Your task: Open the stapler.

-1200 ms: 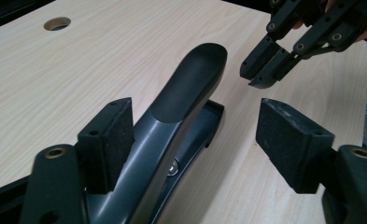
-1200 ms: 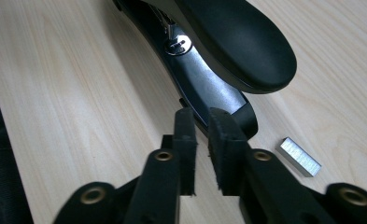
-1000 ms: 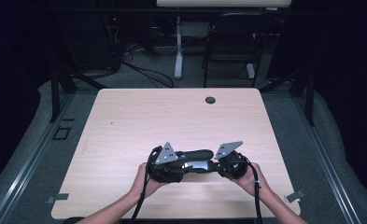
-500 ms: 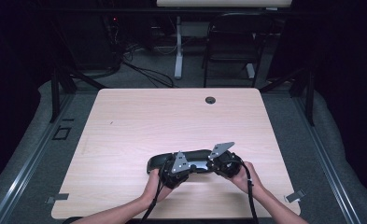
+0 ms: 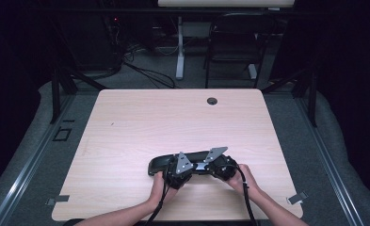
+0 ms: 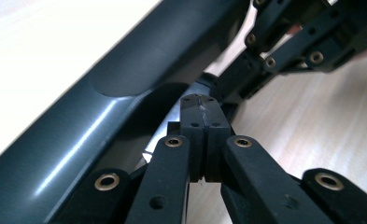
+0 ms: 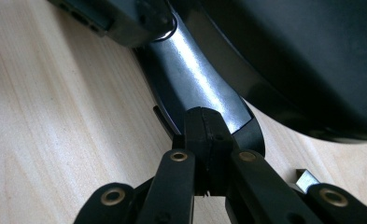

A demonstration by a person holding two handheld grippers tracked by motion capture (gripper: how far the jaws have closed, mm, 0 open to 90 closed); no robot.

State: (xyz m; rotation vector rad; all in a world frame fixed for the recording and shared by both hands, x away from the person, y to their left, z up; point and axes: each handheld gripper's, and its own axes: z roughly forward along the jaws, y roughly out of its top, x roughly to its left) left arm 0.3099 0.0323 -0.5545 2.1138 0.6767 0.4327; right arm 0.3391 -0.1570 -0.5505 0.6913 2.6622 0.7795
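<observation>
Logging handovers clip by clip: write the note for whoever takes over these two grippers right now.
Left gripper: shut, tips pressed together against a long black case; whether they pinch a part of it is unclear.
Right gripper: shut too, tips at a shiny dark strip under the case's curved body; a grip is unclear.
The case lies flat near the front edge of the table, grippers meeting at its right end, a hand behind each.
Done: both grippers brought to the case.
Left: probably opening or lifting it; check each grip first.
</observation>
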